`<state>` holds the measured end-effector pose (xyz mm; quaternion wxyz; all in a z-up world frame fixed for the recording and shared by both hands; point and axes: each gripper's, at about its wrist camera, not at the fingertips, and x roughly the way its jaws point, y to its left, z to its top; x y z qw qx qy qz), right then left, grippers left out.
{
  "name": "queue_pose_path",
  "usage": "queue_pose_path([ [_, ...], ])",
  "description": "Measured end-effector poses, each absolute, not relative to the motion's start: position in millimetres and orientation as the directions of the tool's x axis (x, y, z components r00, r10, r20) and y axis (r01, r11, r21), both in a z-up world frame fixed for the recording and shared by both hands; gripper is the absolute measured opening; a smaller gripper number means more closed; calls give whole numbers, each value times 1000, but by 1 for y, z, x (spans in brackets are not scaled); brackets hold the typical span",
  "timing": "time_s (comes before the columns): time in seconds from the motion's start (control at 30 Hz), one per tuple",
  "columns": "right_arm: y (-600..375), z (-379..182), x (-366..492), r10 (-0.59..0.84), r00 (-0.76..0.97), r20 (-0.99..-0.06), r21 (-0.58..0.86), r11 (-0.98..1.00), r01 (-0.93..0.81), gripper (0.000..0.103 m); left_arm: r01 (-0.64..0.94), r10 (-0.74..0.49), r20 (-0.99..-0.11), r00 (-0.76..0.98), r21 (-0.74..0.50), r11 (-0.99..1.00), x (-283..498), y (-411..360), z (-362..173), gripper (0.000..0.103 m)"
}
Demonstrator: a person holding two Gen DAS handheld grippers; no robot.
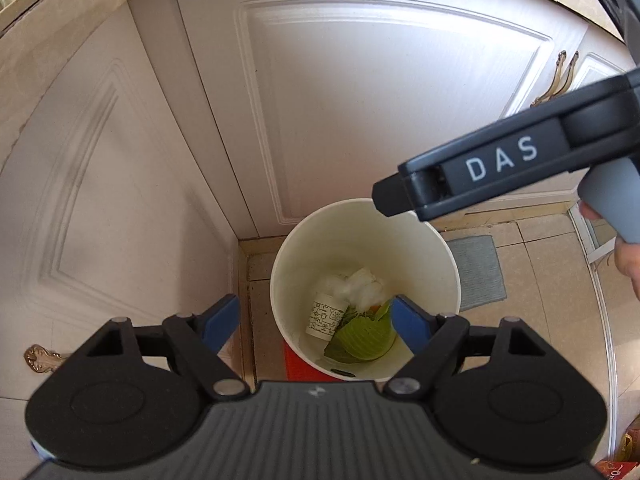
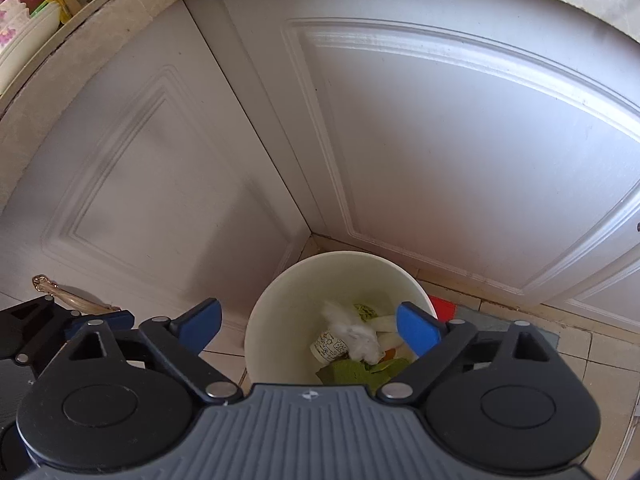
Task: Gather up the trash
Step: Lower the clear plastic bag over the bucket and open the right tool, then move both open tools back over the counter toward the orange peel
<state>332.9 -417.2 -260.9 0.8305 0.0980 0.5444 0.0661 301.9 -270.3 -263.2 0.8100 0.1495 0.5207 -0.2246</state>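
Note:
A white round bin (image 1: 436,256) stands on the floor in a cabinet corner; it also shows in the right wrist view (image 2: 280,292). Inside lie white crumpled tissue (image 1: 364,288), a small printed paper cup (image 1: 325,315) and green leaves (image 1: 366,338); the right wrist view shows the tissue (image 2: 356,332), cup (image 2: 328,346) and leaves (image 2: 352,372) too. My left gripper (image 1: 316,322) is open and empty above the bin. My right gripper (image 2: 308,322) is open and empty above the bin, and its body (image 1: 500,164) shows over the bin's far rim in the left wrist view.
White panelled cabinet doors (image 1: 360,100) meet in a corner behind the bin. A grey mat (image 1: 476,268) lies on the tiled floor to the right, a red mat (image 1: 300,364) under the bin. A brass door handle (image 2: 60,292) is at the left.

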Motion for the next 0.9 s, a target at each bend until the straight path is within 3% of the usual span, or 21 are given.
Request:
queue_pose_path([
  [0.27, -414, -226, 324, 174, 446, -878, 159, 985, -72, 99, 544, -228, -902, 366, 9, 839, 294, -272, -246, 82],
  [0.53, -409, -158, 300, 147, 528, -836, 69, 984, -165, 103, 585, -243, -884, 400, 42, 810, 272, -268, -193, 85],
  [0.9, -373, -64, 276, 272, 619, -737, 15, 922, -387, 103, 518, -278, -819, 502, 27, 855, 243, -211, -97, 88],
])
